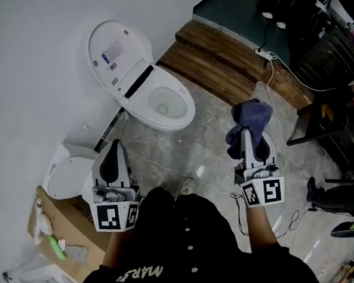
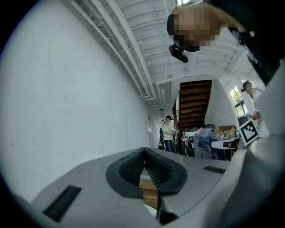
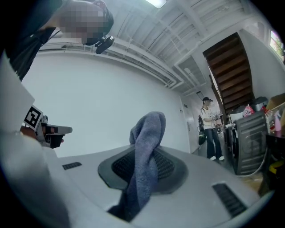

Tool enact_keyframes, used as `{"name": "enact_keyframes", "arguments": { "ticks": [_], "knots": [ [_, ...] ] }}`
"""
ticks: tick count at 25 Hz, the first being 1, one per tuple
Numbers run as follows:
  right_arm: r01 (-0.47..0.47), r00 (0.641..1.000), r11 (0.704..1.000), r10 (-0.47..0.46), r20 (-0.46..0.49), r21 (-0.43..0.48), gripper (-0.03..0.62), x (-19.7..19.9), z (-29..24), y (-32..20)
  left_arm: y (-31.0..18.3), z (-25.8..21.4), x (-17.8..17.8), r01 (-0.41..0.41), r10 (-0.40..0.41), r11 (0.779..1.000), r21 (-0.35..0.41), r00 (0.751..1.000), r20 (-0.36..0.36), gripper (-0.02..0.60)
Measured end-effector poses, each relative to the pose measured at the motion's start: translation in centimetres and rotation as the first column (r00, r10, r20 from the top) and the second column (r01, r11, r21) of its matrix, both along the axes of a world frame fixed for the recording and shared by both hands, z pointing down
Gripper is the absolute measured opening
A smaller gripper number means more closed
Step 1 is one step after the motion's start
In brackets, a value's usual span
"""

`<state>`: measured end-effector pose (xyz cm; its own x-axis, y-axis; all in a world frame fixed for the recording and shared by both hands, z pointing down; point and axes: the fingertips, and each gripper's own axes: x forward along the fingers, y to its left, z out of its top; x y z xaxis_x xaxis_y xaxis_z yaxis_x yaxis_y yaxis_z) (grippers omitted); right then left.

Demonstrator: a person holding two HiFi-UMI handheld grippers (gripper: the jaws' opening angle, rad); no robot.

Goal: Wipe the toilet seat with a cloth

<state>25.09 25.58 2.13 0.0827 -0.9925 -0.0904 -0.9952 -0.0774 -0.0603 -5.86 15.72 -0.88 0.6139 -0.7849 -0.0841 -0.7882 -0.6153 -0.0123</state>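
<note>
A white toilet (image 1: 137, 97) stands against the wall at the upper left of the head view, its lid (image 1: 113, 52) raised and its seat rim (image 1: 187, 110) down around the bowl. My right gripper (image 1: 247, 133) is held up over the marble floor, to the right of and nearer than the bowl, shut on a blue-grey cloth (image 1: 250, 122). In the right gripper view the cloth (image 3: 145, 160) is pinched between the ribbed pads and stands up above them. My left gripper (image 1: 114, 144) hangs nearer than the toilet on the left, its jaws shut with nothing between them (image 2: 144, 152).
A second white toilet-like fixture (image 1: 64, 174) and a cardboard box (image 1: 55, 230) sit at the lower left. A wooden step (image 1: 220, 60), a power strip (image 1: 266, 54) with cables, and black furniture (image 1: 329, 128) lie to the right. A person (image 3: 213, 133) stands far off.
</note>
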Motion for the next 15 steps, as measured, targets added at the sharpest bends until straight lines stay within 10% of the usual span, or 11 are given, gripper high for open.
{"name": "enact_keyframes", "arguments": {
  "ticks": [15],
  "knots": [
    [0.105, 0.992, 0.994, -0.105, -0.074, -0.005, 0.074, 0.6, -0.1, -12.4, -10.5, 1.2, 1.6, 0.042, -0.041, 0.999, 0.006, 0.998, -0.044, 0.011]
  ]
}}
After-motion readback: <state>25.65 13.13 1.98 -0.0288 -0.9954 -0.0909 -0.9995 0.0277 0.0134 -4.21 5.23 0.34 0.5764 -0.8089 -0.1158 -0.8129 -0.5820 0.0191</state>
